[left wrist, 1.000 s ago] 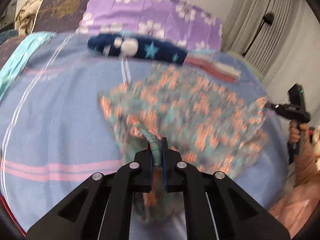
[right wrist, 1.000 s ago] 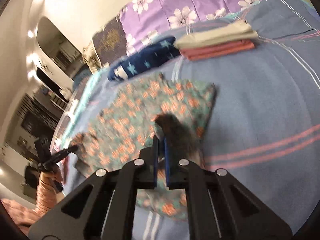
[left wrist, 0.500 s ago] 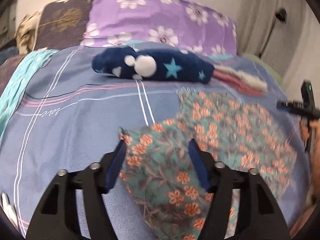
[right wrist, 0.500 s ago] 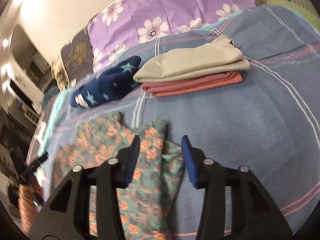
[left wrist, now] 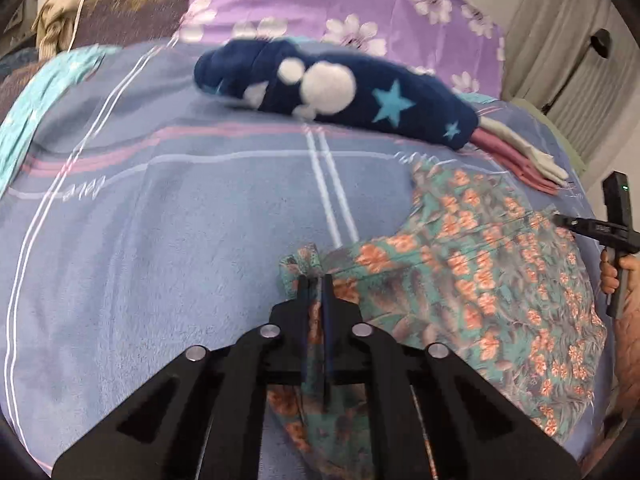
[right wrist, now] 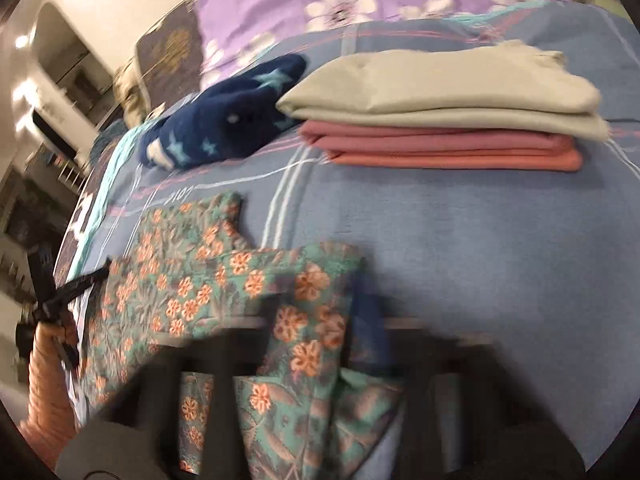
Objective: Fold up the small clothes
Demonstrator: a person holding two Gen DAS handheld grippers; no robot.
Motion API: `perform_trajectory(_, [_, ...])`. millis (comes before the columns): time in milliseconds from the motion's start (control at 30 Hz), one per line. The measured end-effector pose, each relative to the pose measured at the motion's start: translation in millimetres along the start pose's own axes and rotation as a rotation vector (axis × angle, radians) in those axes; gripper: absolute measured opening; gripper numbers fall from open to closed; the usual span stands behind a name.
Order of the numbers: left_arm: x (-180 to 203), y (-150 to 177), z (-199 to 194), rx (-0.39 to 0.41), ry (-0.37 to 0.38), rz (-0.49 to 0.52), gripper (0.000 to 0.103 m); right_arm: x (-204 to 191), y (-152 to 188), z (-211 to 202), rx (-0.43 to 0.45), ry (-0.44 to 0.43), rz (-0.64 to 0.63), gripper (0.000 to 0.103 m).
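Observation:
A teal garment with orange flowers [left wrist: 480, 280] lies spread on the blue bedspread [left wrist: 180, 240]. My left gripper [left wrist: 316, 280] is shut on the garment's near left corner. In the right wrist view the same garment [right wrist: 192, 280] lies to the left and under my right gripper [right wrist: 312, 312], which is blurred; its fingers [right wrist: 368, 320] stand apart with a fold of the garment between them. The right gripper also shows at the far right of the left wrist view [left wrist: 560, 220], over the garment's far edge.
A dark blue star-patterned garment [left wrist: 340, 88] lies bunched at the back of the bed. A folded stack, beige on pink [right wrist: 448, 120], sits beside it. Purple flowered pillows [left wrist: 340, 8] line the headboard side. A curtain [left wrist: 560, 40] hangs at the right.
A second ago both grippers were shut on the garment. Half a second ago both were open over it. Now the left has shut on the corner; the right has moved toward the folded stack, still open.

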State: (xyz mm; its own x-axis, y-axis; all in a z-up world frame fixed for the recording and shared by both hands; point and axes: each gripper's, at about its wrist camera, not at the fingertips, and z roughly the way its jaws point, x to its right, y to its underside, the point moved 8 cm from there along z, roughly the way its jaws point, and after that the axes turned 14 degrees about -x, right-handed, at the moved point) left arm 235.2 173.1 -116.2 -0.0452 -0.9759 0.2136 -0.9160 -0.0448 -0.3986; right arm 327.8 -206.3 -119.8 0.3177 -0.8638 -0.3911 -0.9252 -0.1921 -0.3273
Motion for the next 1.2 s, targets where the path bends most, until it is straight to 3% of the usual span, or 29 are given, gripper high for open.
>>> perform_trajectory(267, [33.4,-21.9,-68.6,0.206,-0.047,0.108,0.002,-21.7,-13.1,-82.7,0.260,0.011,-0.046,0.005])
perform_trajectory(400, [20.2,-41.2,-51.6,0.208,-0.109,0.069,0.003,-7.8,-30.8,-59.5,0.221,0.067,-0.018,0.006])
perform_trajectory(500, [3.7,-43.2,-12.5,0.132,-0.135,0.041,0.003,13.1,-30.9,-23.9,0.132,0.103,0.031,0.025])
perform_trajectory(533, [-2.1,-40.2,-1.7,0.104,-0.141,0.029,0.003,17.5,-27.6,-16.1,0.112,0.113,0.055,0.037])
perform_trajectory(633, [-13.1,-27.3,8.0,0.088,-0.144,-0.006,0.007,27.6,-10.4,-12.5,0.092,0.103,0.093,0.038])
perform_trajectory(767, [-13.0,-8.6,-20.2,0.135,-0.109,-0.030,0.037,36.1,22.9,-40.8,0.123,0.089,0.102,0.043])
perform_trajectory(867, [3.4,13.5,-45.3,0.174,-0.062,-0.014,0.041,39.9,60.7,-72.4,0.194,0.067,0.110,0.043])
perform_trajectory(967, [25.3,33.1,-55.0,0.176,-0.051,0.019,0.056,47.2,98.4,-90.2,0.253,0.139,0.134,0.050])
perform_trajectory(1033, [46.5,47.7,-60.1,0.174,-0.054,0.058,0.056,52.7,117.3,-94.4,0.268,0.154,0.164,0.057])
perform_trajectory(1200, [99.7,78.1,-72.0,0.179,0.037,0.105,0.057,43.7,160.3,-96.1,0.237,0.034,0.193,0.061])
